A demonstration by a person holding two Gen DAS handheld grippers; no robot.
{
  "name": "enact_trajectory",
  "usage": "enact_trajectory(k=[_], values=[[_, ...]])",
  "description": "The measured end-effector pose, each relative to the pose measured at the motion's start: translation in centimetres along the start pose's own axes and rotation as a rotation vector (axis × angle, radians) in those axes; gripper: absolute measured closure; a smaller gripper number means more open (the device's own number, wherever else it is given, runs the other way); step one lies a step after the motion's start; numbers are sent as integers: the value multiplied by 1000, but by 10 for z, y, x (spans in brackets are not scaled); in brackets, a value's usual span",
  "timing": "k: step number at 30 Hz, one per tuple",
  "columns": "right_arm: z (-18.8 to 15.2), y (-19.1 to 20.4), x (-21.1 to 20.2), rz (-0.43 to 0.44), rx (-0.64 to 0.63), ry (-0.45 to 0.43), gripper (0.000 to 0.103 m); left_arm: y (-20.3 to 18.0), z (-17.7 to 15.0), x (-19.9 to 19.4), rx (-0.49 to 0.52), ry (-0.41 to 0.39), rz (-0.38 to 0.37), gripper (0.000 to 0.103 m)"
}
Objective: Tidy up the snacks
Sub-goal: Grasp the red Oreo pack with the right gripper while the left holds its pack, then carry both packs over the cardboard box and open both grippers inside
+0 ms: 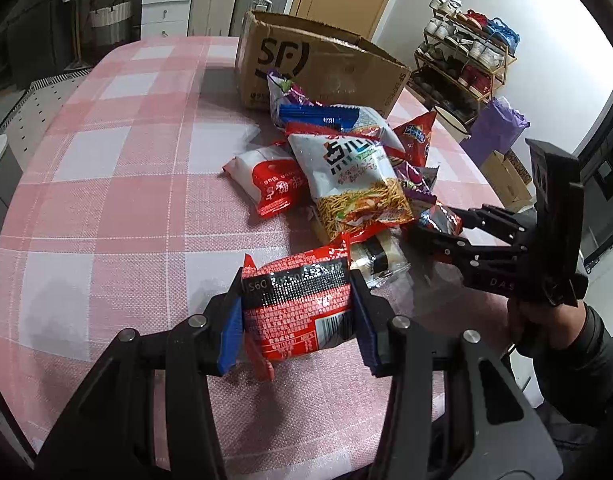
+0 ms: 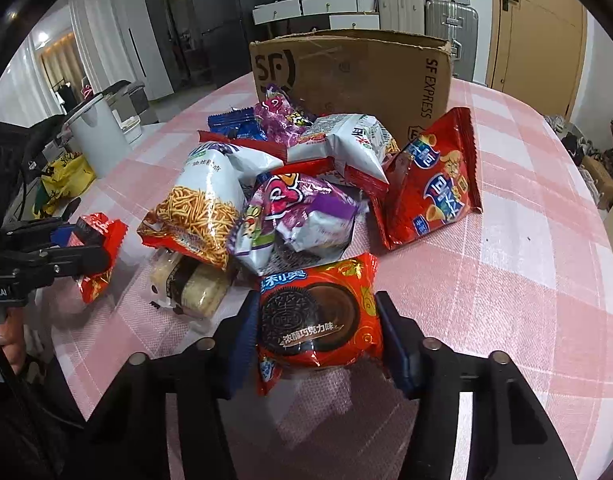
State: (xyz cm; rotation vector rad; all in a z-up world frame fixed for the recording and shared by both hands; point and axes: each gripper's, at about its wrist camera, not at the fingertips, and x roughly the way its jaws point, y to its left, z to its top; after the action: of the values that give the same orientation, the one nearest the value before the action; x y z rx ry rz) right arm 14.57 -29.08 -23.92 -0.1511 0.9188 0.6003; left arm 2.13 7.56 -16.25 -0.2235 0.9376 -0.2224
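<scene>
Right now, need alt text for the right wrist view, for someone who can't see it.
The right tool is closed on a red Oreo pack at the near edge of a snack pile on a pink checked tablecloth. Behind the pile stands an open SF Express cardboard box. At far left, the left tool grips a small red packet.

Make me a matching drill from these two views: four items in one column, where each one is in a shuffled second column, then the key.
1. red Oreo cookie packet
2. brown SF cardboard box
3. white noodle-snack bag
4. red snack packet with black label band

A. behind the pile
B. in the left gripper
C. in the right gripper
D. lying on the pile

Pairs: 1-C, 2-A, 3-D, 4-B
</scene>
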Motion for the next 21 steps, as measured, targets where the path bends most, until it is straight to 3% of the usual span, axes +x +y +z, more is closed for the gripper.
enact_trajectory(k=[11,21], values=[[-10,-6,-42,20,60,-83,48,-9,4,-24,18,-44,16,59],[5,-6,-96,60,74,-197,48,-29,26,-49,67,-105,2,59]])
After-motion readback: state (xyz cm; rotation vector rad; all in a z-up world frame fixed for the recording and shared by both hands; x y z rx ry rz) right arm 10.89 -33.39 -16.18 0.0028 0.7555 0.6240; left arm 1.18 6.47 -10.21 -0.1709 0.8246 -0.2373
